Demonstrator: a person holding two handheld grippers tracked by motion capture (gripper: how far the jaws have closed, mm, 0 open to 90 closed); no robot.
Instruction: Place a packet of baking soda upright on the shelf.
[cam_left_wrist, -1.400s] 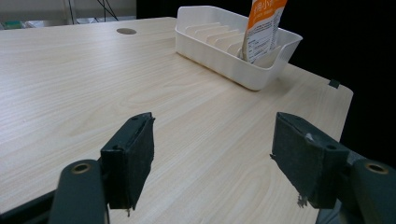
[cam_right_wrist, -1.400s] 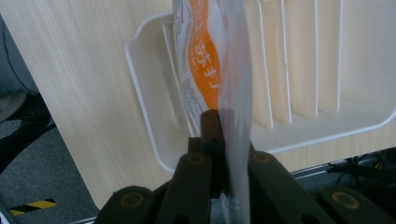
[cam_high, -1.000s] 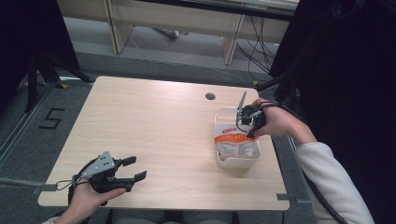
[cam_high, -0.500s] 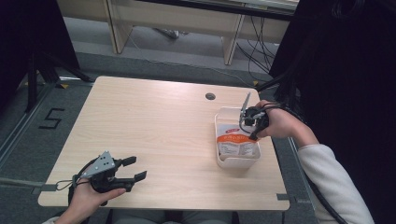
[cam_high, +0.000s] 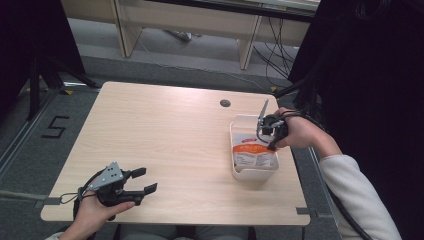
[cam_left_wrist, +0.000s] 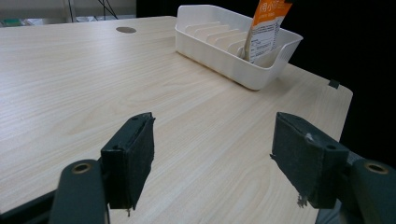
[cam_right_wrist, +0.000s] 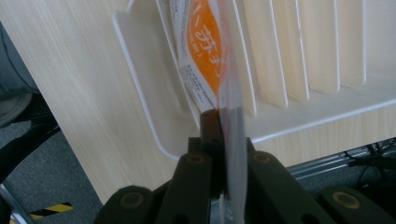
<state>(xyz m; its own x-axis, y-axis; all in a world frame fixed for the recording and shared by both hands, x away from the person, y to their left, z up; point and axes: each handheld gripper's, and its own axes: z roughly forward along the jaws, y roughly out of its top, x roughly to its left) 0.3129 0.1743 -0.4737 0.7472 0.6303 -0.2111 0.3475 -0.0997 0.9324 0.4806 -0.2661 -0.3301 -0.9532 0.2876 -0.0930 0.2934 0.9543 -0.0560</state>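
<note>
From the high view, the right gripper (cam_high: 267, 131) is hanging over the white tray (cam_high: 240, 170) at the right side of the wooden table (cam_high: 165, 135), and it's pinching the top edge of an orange-and-white packet (cam_high: 252, 152). The packet is sitting down inside the tray, leaning against the near end. The left gripper (cam_high: 142, 181) is resting at the near left corner of the table, well apart from the tray, with its jaws spread and nothing between them. There's a small round cable hole (cam_high: 225, 103) in the tabletop just beyond the tray.

The left gripper view is looking across the table (cam_left_wrist: 93, 74) toward the tray (cam_left_wrist: 219, 51), which is sitting far off near the table's edge. The left gripper (cam_left_wrist: 212, 154) is standing wide open over bare wood. The packet (cam_left_wrist: 264, 28) is standing nearly upright in the tray's end slot.

In the right gripper view, the right gripper (cam_right_wrist: 224, 140) is pressed tight together on the clear sealed edge of the packet (cam_right_wrist: 205, 51). The packet is hanging down into the ribbed tray (cam_right_wrist: 303, 51), right by its end wall.
</note>
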